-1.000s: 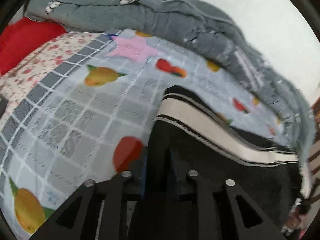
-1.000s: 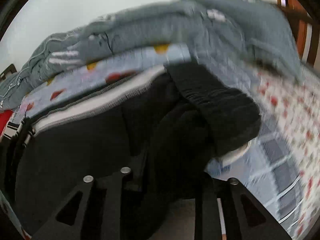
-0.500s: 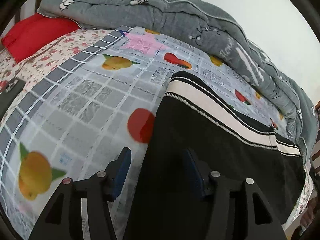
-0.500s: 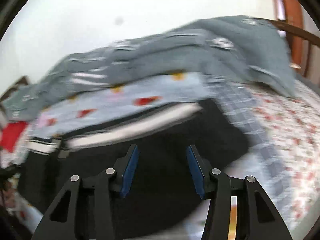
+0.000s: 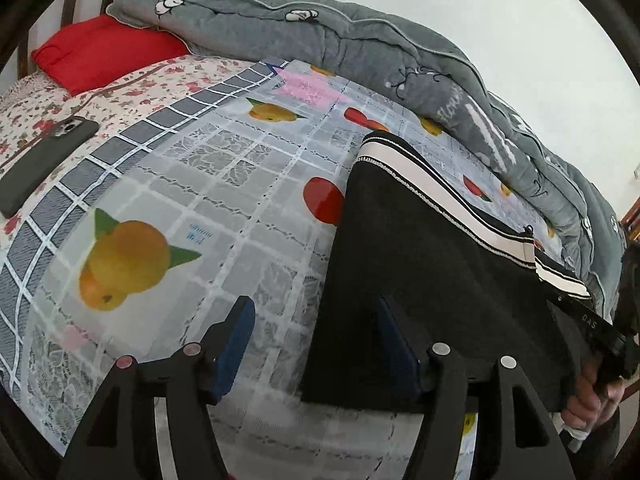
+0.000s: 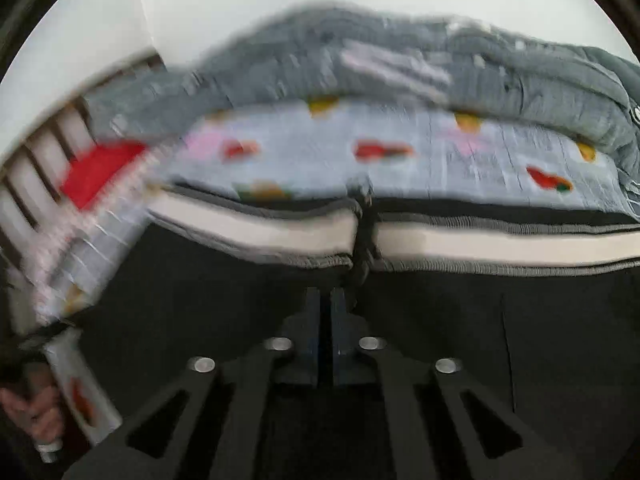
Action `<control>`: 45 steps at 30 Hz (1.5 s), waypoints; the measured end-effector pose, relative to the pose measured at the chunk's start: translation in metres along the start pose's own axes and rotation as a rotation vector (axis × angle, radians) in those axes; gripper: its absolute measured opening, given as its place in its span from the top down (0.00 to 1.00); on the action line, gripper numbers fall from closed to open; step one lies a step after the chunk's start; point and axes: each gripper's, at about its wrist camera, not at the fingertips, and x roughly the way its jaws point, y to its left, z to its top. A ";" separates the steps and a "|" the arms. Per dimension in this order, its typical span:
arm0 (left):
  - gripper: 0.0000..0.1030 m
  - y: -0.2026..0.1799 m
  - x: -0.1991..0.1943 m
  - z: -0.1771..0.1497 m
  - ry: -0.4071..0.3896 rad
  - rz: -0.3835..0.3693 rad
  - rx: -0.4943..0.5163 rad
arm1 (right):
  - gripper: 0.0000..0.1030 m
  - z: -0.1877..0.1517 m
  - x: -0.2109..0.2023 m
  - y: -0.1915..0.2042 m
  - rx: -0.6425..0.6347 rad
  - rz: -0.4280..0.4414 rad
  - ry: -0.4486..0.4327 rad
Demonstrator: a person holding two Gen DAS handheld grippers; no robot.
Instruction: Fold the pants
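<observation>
One bed w/ a pale grey plastic sheet printed w/ fruit and white grid lines (image 5: 224, 184) fills most of both views; everything below is placed relative to that sheet. Along its far edge lies a bulky grey quilted duvet (image 5: 360, 52), bunched in a long ridge against the white wall. Beyond the sheet's left border is a floral red-on-cream bedsheet (image 5: 132, 92), w/ a red pillow (image 5: 100, 52) at its far end beside the duvet, in front of dark wooden headboard slats.

Black pants w/ a broad cream side stripe edged in thin black/white lines (image 5: 432, 280) lie flat on the sheet's right half, folded so the stripe runs along the far edge; near edge sits close to the sheet's front edge. In the right wrist view (heavily blurred) the stripe shows a break near the middle (image 6: 362, 232), where two layers meet.

Dark phone in a matte case (image 5: 44, 164) lies on the floral part, just off the sheet's left border.

Left gripper (image 5: 316, 340): blue-padded fingers spread wide, holding nothing; left finger over bare sheet, right finger over the pants' left edge. Right gripper (image 6: 325, 320): fingers almost together over black fabric; blur hides whether cloth is pinched btwn them, so can't tell.
</observation>
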 end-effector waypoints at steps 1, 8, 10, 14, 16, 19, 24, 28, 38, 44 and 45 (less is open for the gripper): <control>0.40 0.001 -0.003 -0.001 -0.004 0.001 0.002 | 0.97 -0.002 -0.012 -0.004 0.023 0.019 -0.046; 0.40 0.002 -0.006 0.000 -0.026 -0.001 -0.001 | 1.00 -0.023 -0.005 -0.005 0.017 -0.026 0.030; 0.40 0.000 -0.006 0.000 -0.023 -0.010 -0.004 | 1.00 -0.027 0.000 -0.006 0.026 -0.043 0.058; 0.40 -0.004 -0.013 -0.004 -0.048 -0.008 0.024 | 0.97 -0.028 -0.037 -0.020 0.129 0.024 -0.039; 0.40 -0.004 -0.016 -0.004 -0.057 -0.016 0.022 | 0.94 -0.026 -0.052 -0.019 0.137 0.041 -0.087; 0.40 -0.006 -0.018 -0.003 -0.062 -0.049 0.007 | 0.83 -0.030 -0.055 -0.006 0.093 0.109 -0.089; 0.40 -0.001 -0.010 -0.014 -0.022 -0.093 -0.014 | 0.83 -0.058 -0.023 0.011 0.022 0.029 0.035; 0.40 0.003 -0.006 -0.026 -0.032 -0.124 -0.002 | 0.82 -0.060 -0.041 0.009 0.022 0.033 0.001; 0.39 -0.013 0.031 0.002 -0.011 -0.211 -0.079 | 0.57 -0.066 -0.096 -0.026 -0.056 -0.187 -0.122; 0.38 -0.021 0.034 0.002 -0.018 -0.187 -0.050 | 0.57 -0.069 -0.090 -0.079 0.053 -0.256 -0.100; 0.38 -0.021 0.032 0.000 -0.022 -0.181 -0.042 | 0.57 -0.072 -0.085 -0.087 0.057 -0.269 -0.080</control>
